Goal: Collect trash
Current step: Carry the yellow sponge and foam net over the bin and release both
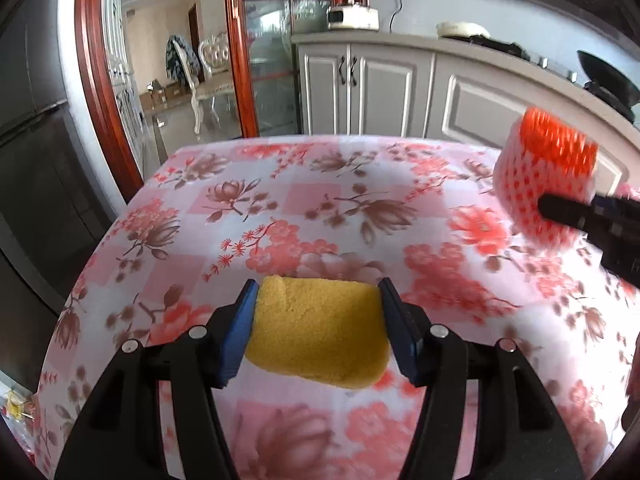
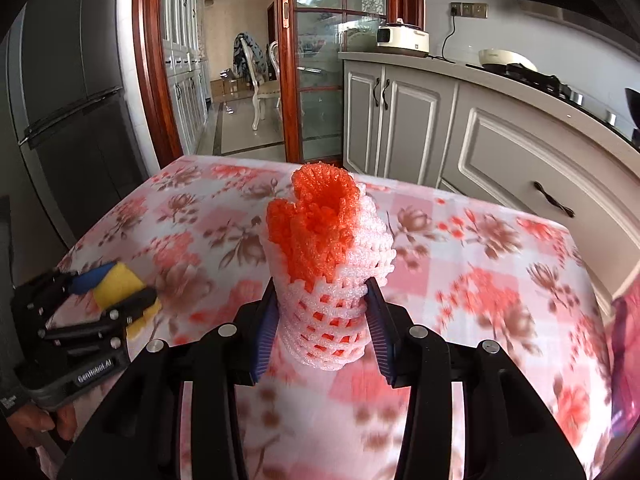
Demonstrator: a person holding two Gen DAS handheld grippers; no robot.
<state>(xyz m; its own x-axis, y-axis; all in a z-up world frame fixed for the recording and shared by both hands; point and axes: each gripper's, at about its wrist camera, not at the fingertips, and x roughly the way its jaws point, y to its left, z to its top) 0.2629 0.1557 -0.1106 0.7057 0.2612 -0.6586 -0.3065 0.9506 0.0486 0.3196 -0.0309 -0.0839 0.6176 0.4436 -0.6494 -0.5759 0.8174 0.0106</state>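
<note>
The left gripper [image 1: 318,320] has its blue jaws about half closed, one against each short end of a yellow sponge [image 1: 318,330] at the lower centre of the left wrist view; the pads touch it on both sides, so it looks held, though whether it is clear of the flowered counter [image 1: 280,208] I cannot tell. The sponge's long axis runs left to right across the frame, from jaw to jaw, with its broad porous face turned up toward the camera. It should be very light, soft and springy: it will give under the squeeze but is rough enough not to slip, and nothing about it is fragile. Gripping it by the ends works, but it may bow there; across the shorter width would be steadier. The right gripper [image 2: 322,322] is closed to a narrow gap on a roll of foam fruit netting [image 2: 326,256], white mesh wrapped around an orange core, at the centre of the right wrist view. The jaws pinch its lower white part, denting the mesh inward. The roll's long axis points away from the camera and upward in the frame, its open orange end facing the far counter edge. It is nearly weightless, crushable and elastic, so a light pinch low on the sleeve is enough; the loose orange layers at the top could slide out if it is tipped.
</note>
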